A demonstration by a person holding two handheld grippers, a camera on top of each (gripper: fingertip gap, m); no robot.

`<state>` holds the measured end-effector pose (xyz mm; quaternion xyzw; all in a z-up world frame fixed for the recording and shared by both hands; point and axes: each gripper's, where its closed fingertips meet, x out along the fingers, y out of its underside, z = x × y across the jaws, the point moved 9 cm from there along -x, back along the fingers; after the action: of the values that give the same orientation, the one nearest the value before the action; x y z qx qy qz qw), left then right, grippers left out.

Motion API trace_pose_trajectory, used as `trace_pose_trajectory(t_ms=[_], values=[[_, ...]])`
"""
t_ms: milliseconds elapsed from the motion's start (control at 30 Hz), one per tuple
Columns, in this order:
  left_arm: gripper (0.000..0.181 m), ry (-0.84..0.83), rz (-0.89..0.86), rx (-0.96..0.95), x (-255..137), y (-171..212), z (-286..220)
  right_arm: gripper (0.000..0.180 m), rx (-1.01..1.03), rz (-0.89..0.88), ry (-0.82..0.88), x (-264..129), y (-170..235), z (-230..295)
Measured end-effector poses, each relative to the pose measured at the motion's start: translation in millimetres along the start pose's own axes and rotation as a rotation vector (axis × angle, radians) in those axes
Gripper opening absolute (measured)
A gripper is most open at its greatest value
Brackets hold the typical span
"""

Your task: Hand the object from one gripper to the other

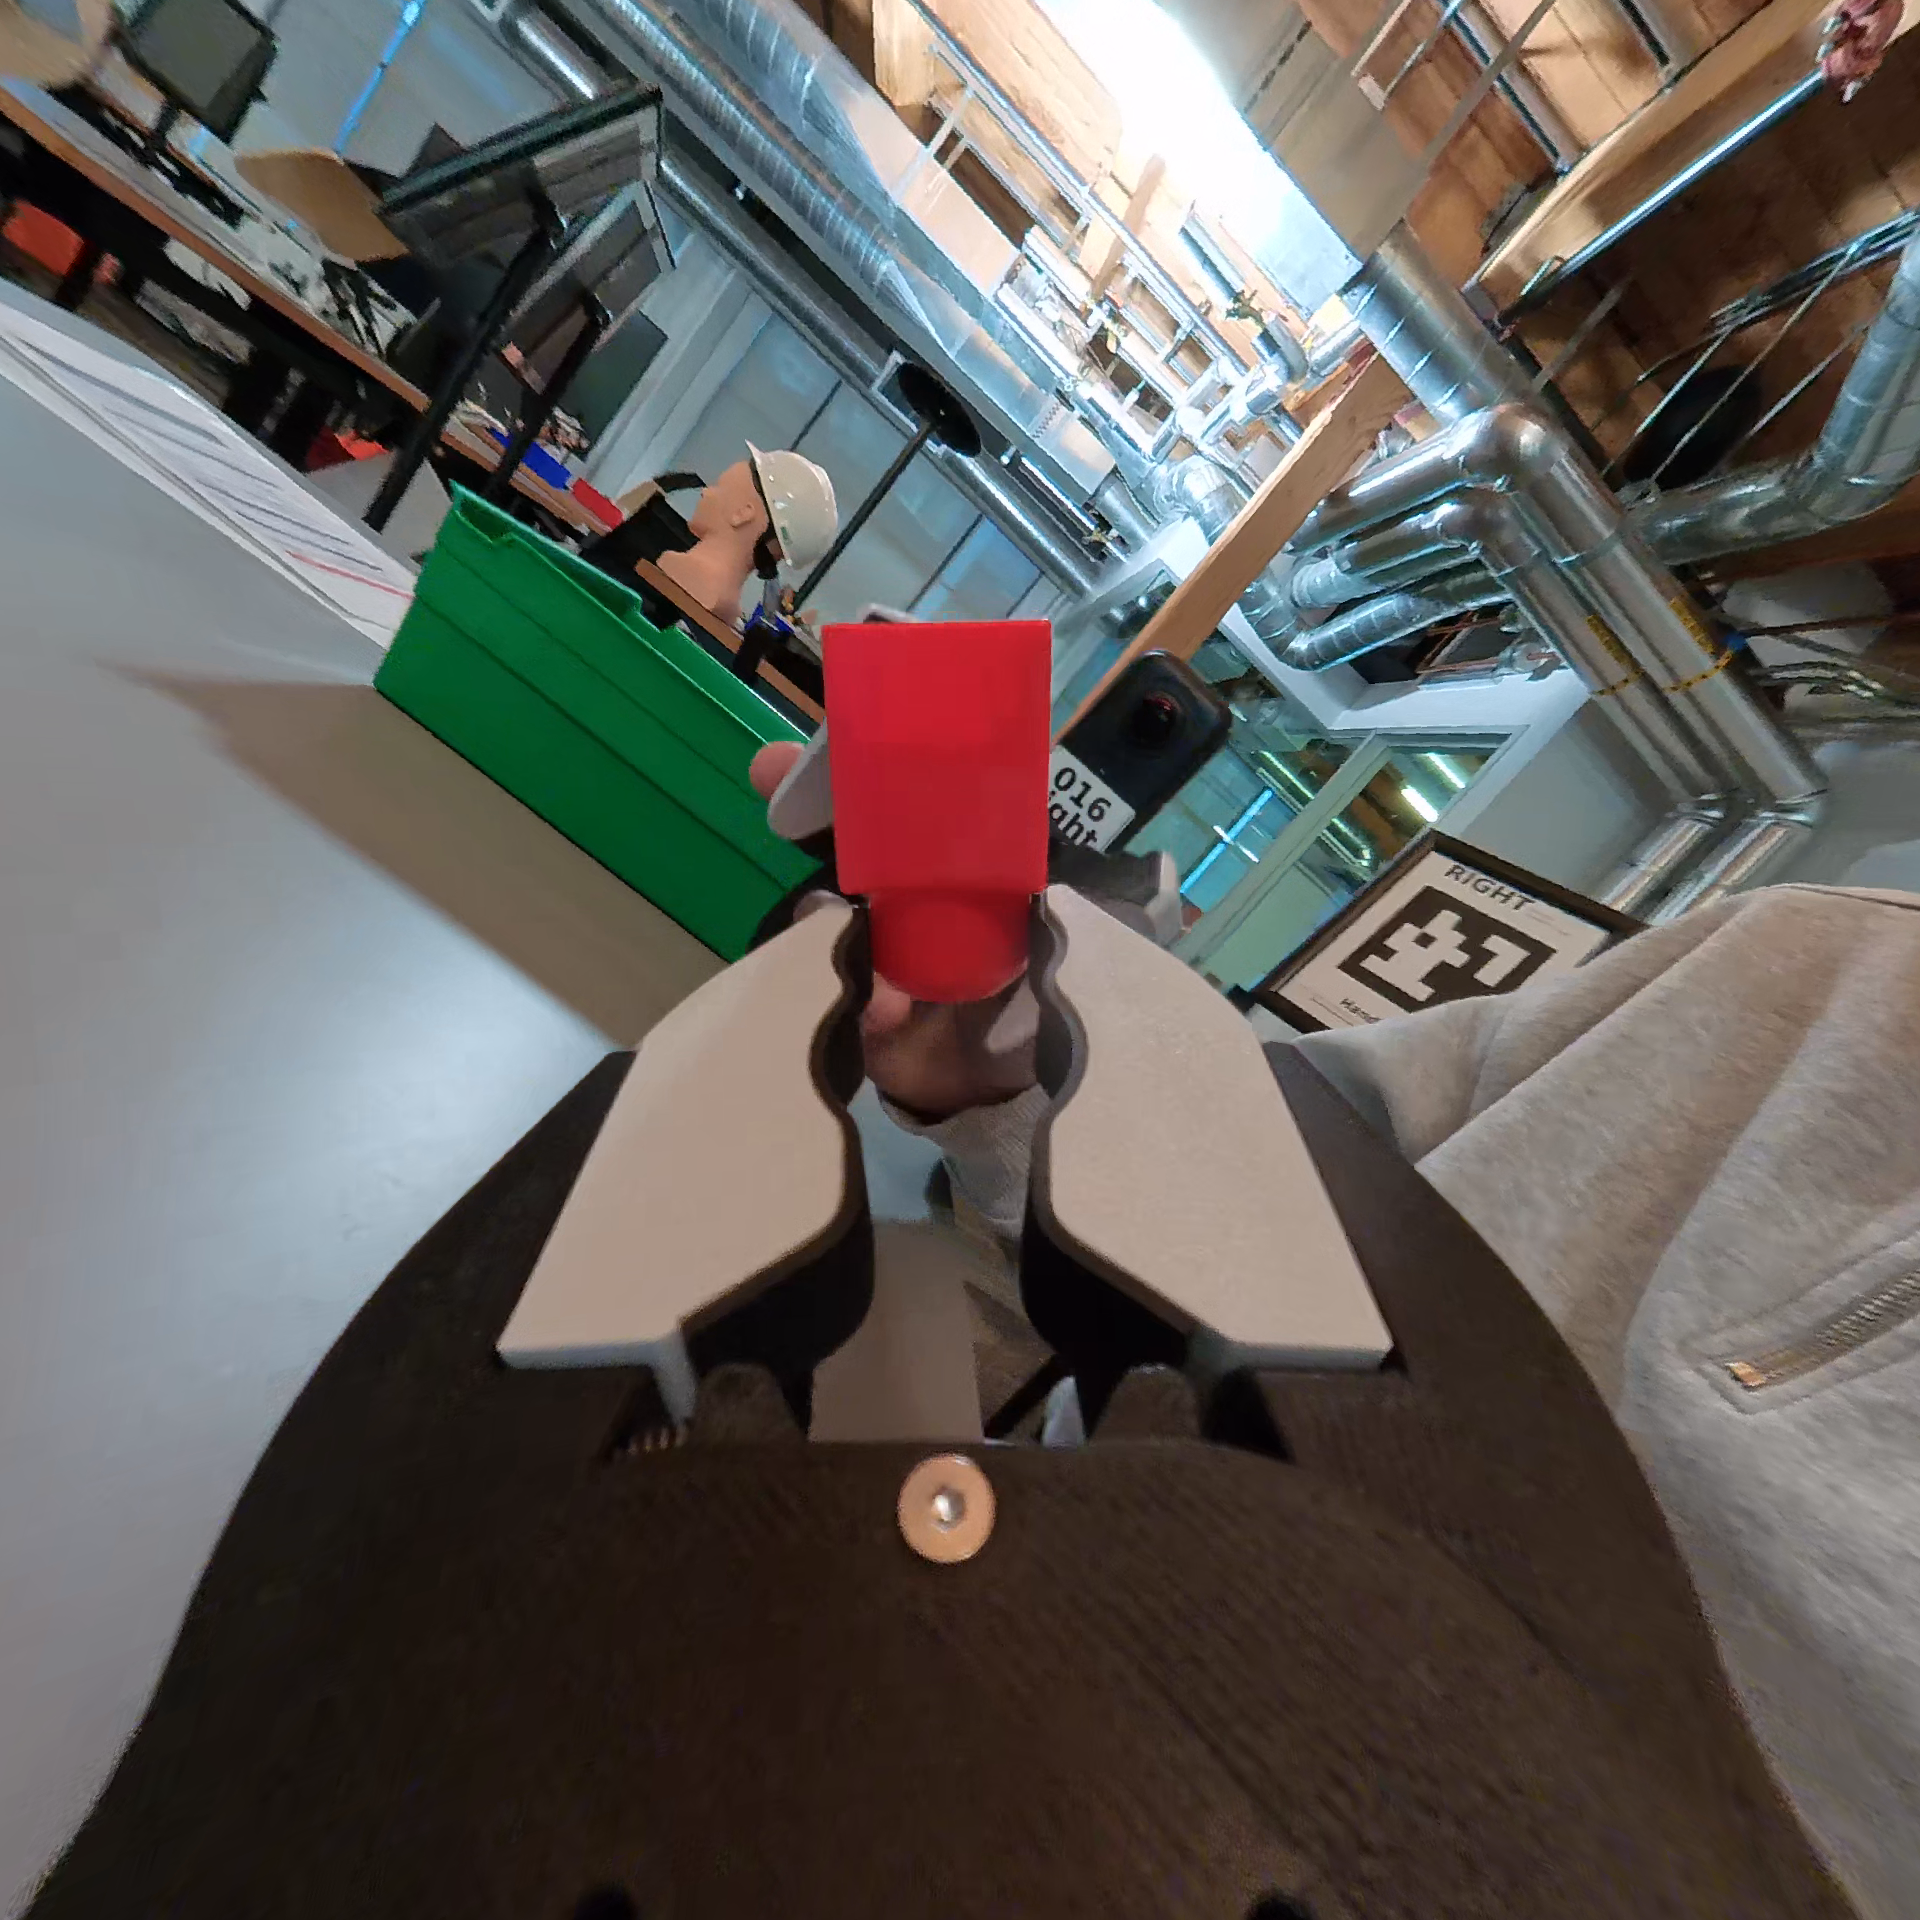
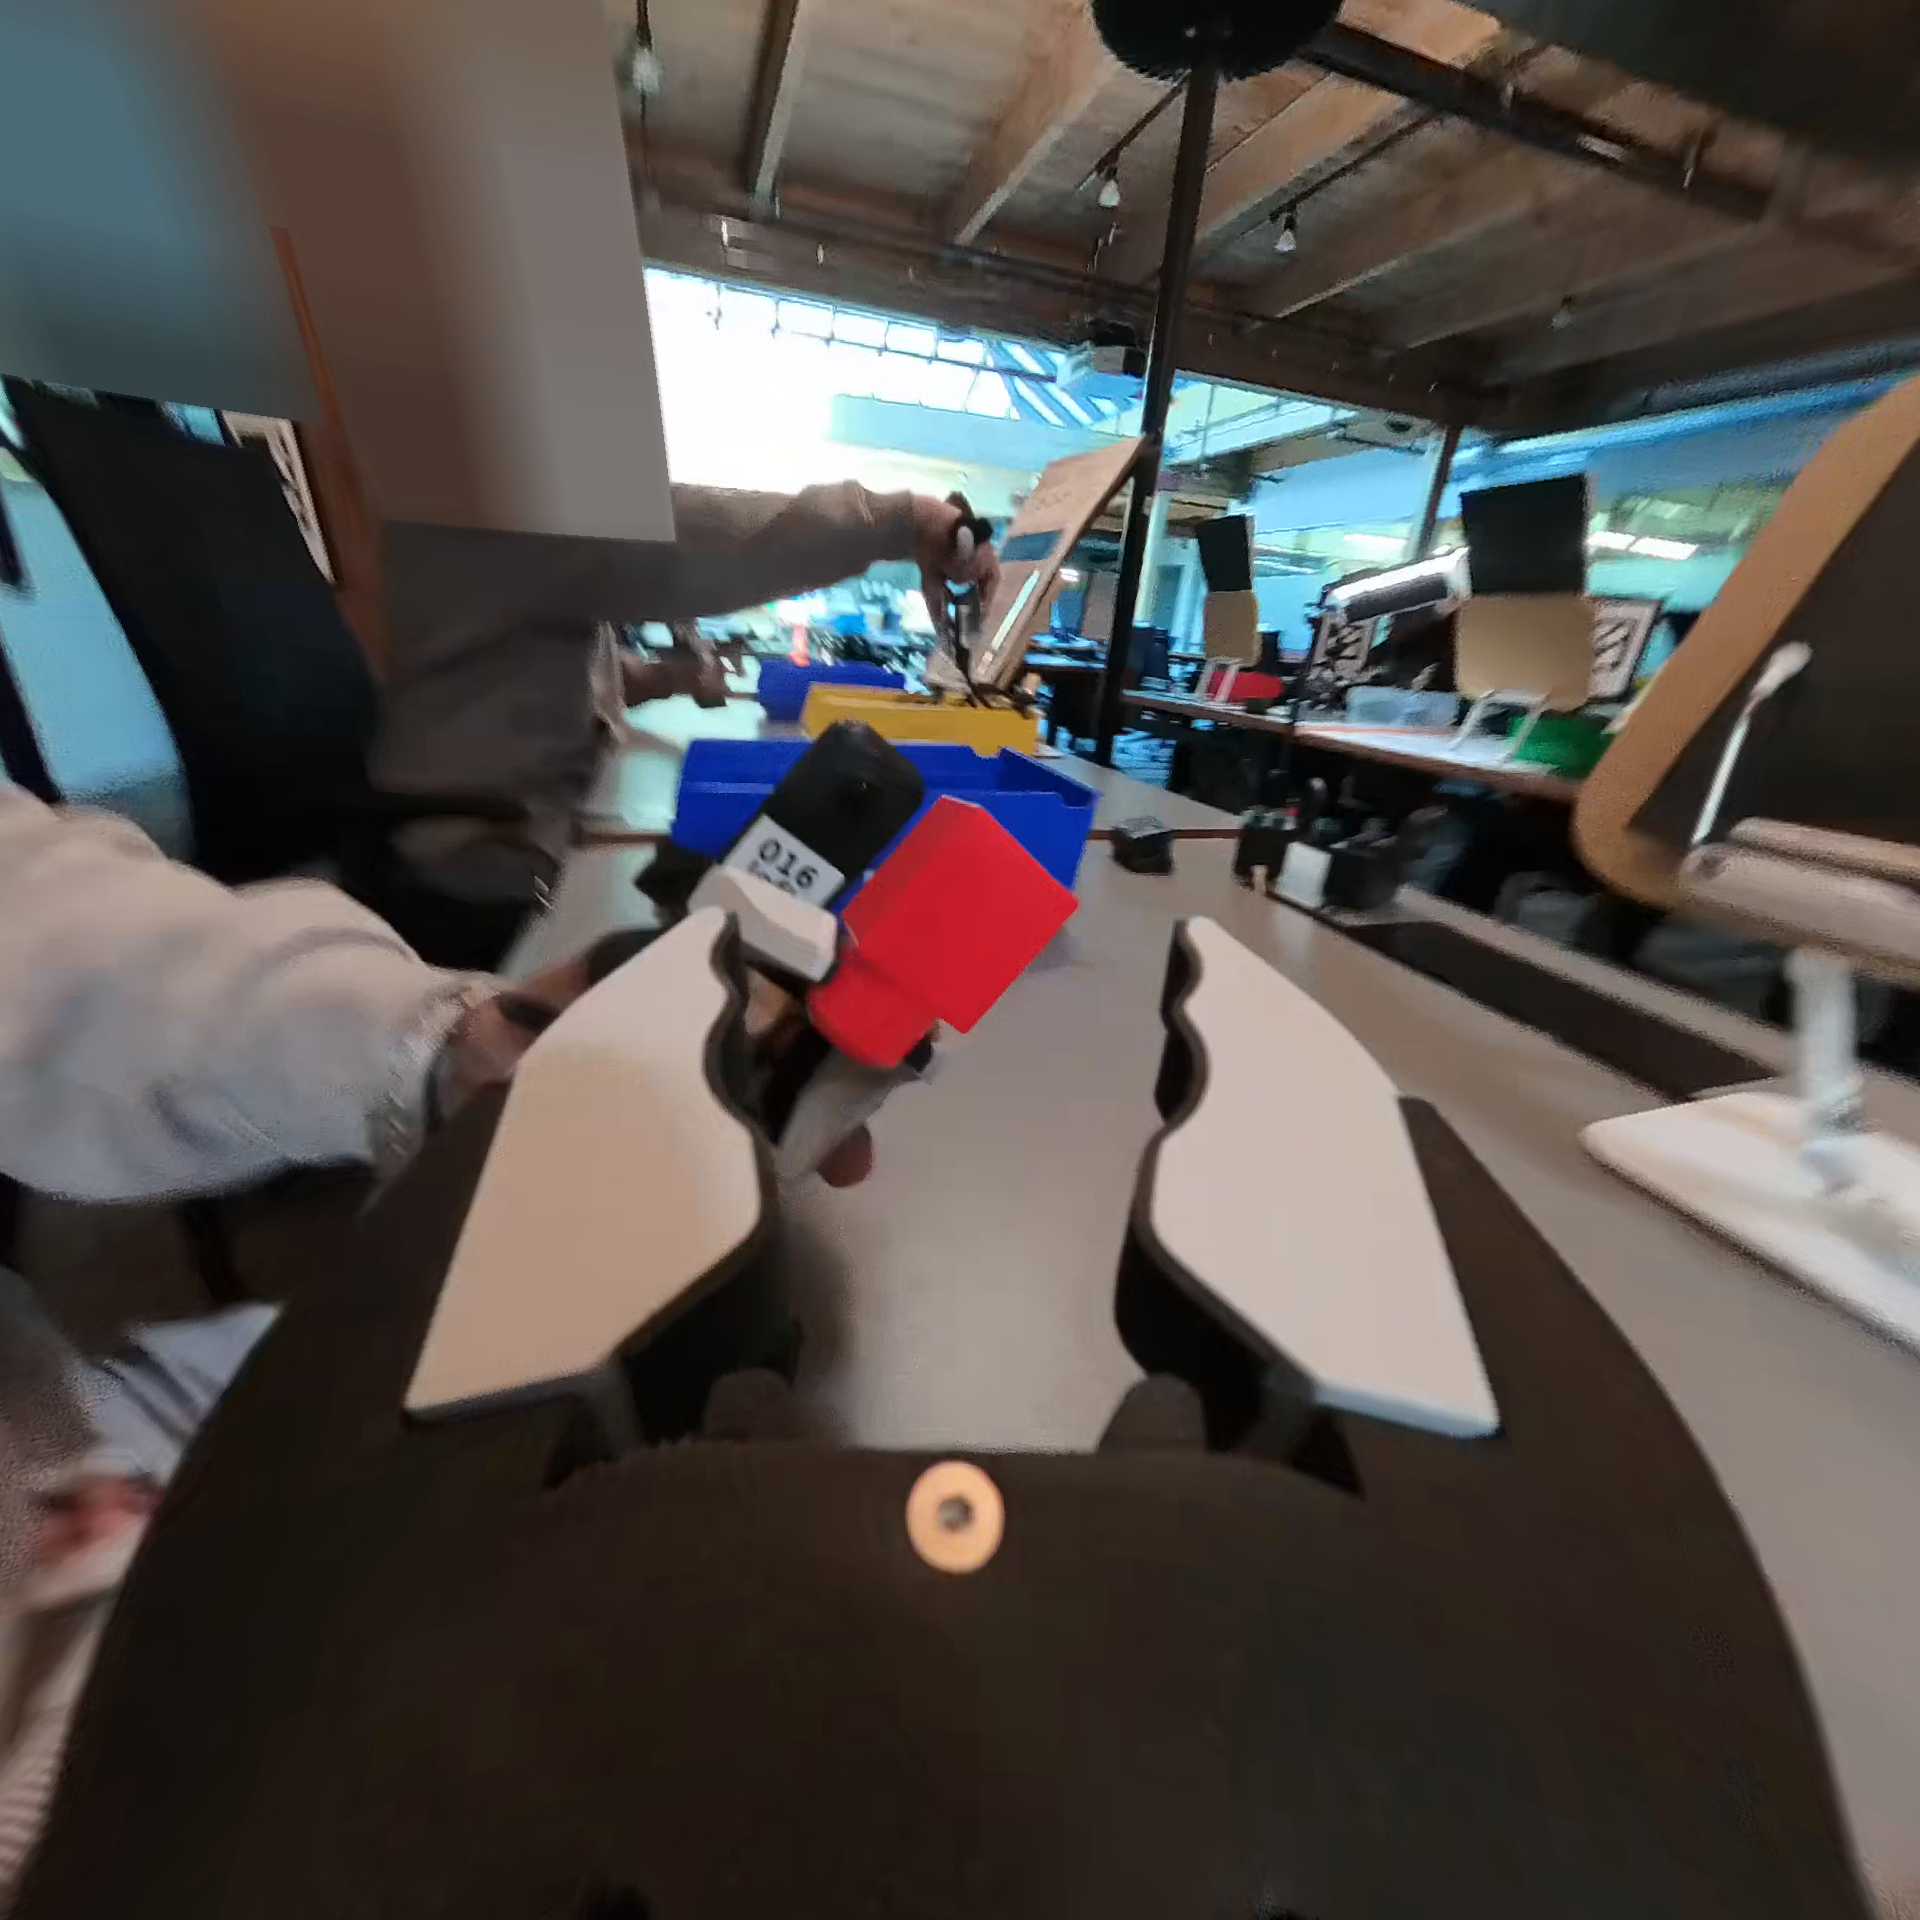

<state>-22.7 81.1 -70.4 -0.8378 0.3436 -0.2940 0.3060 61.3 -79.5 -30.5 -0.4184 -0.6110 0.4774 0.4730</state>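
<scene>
Jaws pinched on the round stem of the red block (image 1: 940,810), the left gripper (image 1: 945,940) holds it clear above the table (image 2: 997,1226) (its square head free to grab, I judge), while the right gripper (image 2: 951,987), spread wide, faces it.

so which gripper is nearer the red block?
Left. The left gripper is shut on the red block's round stem. The right gripper is open, with the block just ahead near its left finger, untouched.
</scene>
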Motion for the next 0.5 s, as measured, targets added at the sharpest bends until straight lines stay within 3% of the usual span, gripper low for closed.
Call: trace_pose_trajectory(t_ms=[400,500], values=[[0.031,0.128,0.12,-0.263,6,9,8,0.091,-0.391,0.221,0.026,4,11,10],[0.031,0.141,0.145,-0.313,7,12,10,0.091,-0.406,0.242,0.008,5,14,13]])
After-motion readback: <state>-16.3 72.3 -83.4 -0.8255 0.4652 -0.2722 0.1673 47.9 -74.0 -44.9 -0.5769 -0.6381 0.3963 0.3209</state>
